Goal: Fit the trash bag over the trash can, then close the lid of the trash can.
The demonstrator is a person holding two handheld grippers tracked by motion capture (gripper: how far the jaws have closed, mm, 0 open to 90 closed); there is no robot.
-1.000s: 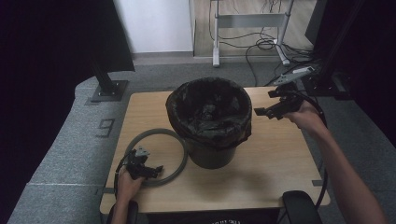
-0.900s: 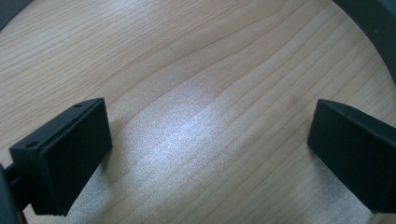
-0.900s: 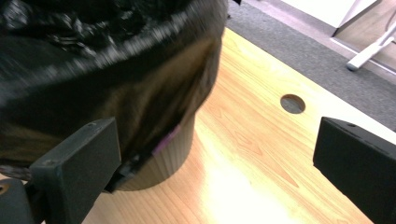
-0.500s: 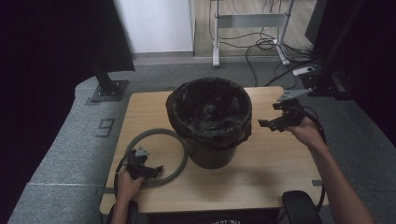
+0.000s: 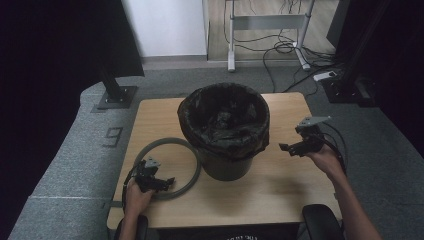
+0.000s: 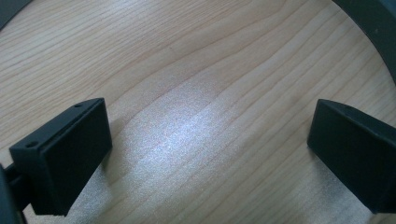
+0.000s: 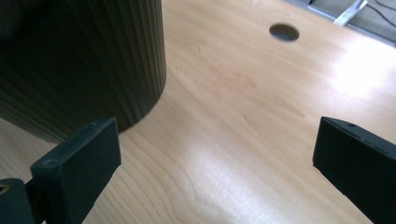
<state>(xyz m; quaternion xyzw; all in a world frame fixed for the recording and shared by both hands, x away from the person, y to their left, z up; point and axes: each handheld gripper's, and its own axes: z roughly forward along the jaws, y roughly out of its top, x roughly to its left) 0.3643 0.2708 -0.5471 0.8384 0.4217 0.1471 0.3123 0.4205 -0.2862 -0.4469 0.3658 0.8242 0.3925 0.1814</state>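
A dark ribbed bin [image 5: 226, 165] lined with a black bag [image 5: 223, 120] stands in the middle of the wooden table [image 5: 280, 185]; its ribbed wall [image 7: 88, 65] rises at the left of the right gripper view. A grey ring [image 5: 186, 150] lies flat at the bin's left, its rim [image 6: 373, 23] crossing the top right corner of the left gripper view. My left gripper [image 5: 165, 182] rests open on the table by the ring's near edge, bare wood between its jaws [image 6: 205, 154]. My right gripper [image 5: 289, 148] hovers open to the right of the bin, holding nothing [image 7: 219, 158].
A round cable hole [image 7: 284, 31] pierces the table beyond the right gripper. Off the table are a monitor stand base [image 5: 116, 96], a white desk frame [image 5: 265, 30], a power strip [image 5: 325, 76] and cables on the floor. A black chair [image 5: 322, 225] edges the near side.
My right gripper has come down and toward the near side, from beside the bin's rim to low by its right wall. The left gripper and ring have stayed put.
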